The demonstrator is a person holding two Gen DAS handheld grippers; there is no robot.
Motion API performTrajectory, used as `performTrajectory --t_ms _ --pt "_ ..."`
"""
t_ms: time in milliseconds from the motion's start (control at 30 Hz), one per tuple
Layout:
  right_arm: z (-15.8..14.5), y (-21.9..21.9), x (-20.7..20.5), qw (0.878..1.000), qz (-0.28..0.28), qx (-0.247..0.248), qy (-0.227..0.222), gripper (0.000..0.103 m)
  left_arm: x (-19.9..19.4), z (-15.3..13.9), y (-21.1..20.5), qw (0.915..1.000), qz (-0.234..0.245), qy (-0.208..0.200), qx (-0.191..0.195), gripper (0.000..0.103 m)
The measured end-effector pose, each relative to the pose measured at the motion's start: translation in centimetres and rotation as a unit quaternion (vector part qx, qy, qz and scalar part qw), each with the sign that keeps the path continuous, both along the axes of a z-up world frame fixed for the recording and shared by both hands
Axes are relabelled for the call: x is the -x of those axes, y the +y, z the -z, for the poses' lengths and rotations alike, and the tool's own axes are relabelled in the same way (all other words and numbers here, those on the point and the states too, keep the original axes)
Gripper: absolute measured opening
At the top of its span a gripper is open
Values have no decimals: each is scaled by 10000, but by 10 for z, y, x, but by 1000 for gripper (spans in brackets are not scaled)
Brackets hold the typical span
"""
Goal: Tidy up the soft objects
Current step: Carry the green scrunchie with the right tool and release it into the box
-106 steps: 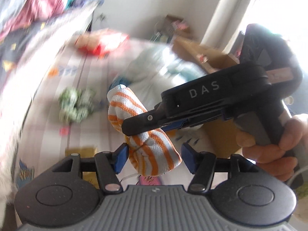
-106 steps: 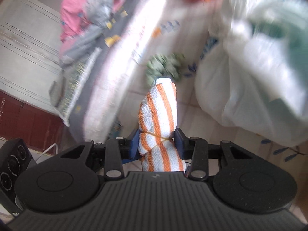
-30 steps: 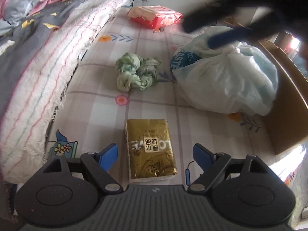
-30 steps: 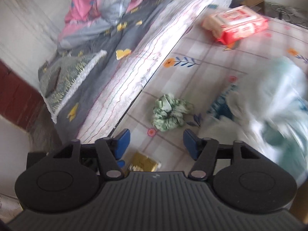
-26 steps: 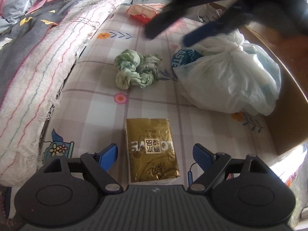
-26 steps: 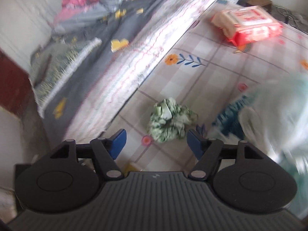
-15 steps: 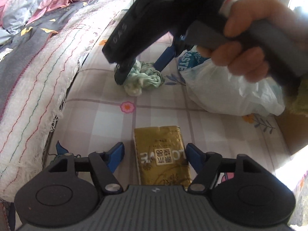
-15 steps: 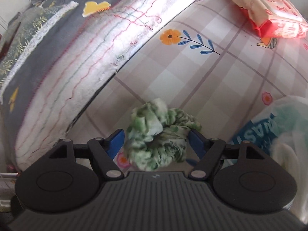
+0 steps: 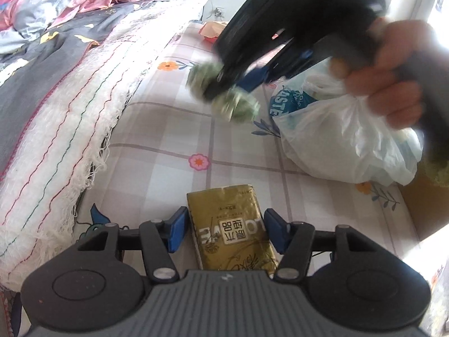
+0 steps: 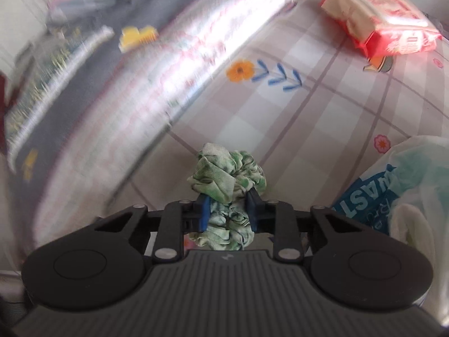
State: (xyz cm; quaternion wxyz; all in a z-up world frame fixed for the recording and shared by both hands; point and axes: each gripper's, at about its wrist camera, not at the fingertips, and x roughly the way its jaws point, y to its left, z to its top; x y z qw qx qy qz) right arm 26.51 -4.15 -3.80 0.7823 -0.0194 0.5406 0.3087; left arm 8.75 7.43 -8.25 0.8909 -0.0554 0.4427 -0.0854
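Left wrist view: a checked floor mat point(image 9: 157, 129) printed with flowers runs beside a bed whose fringed white blanket point(image 9: 56, 129) and dark quilt point(image 9: 33, 64) hang over its edge, pink bedding bunched behind. One gold tissue pack point(image 9: 230, 233) lies on the mat between the blue pads of the left tongs point(image 9: 224, 231), which stand open around it, a narrow gap showing on each side. One tied white plastic bag point(image 9: 342, 140) sits to the right, its contents hidden; a cardboard box point(image 9: 421, 199) edges in beyond it. Above the mat, the right tongs point(image 9: 224, 90), blurred and held in a hand point(image 9: 393, 67), carry one green scrunchie point(image 9: 235, 104).

Right wrist view: the right tongs point(image 10: 228, 210) are clamped on the green scrunchie point(image 10: 224, 174), which bulges above and below the pads, lifted over the checked mat point(image 10: 322, 112). One red-and-white wipes pack point(image 10: 378, 28) lies farther off on the mat. The white bag point(image 10: 398, 196), with blue lettering, fills the right edge. The bed point(image 10: 112, 56) is blurred at left.
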Motion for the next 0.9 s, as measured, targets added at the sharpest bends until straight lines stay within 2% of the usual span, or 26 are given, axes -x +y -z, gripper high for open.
performTrajectory --t_ms 167,300,500,733,900 --pt "-53 -37 20 9972 198 -664 -274 25 1 -1 7 9997 -131 36 195 59" --pt "-92 -84 41 9912 488 -1118 -509 25 2 -4 10 9995 -185 52 242 59" --pt "-134 -178 77 9787 1265 -1294 -972 25 5 -14 12 9992 -209 -63 347 59" --pt "-146 -289 124 9576 2224 -1281 -1309 27 5 -41 -1 9987 -104 -286 399 59" --pt "-122 -349 154 9481 2665 -1275 -1178 28 4 -66 -27 9972 183 -567 457 59"
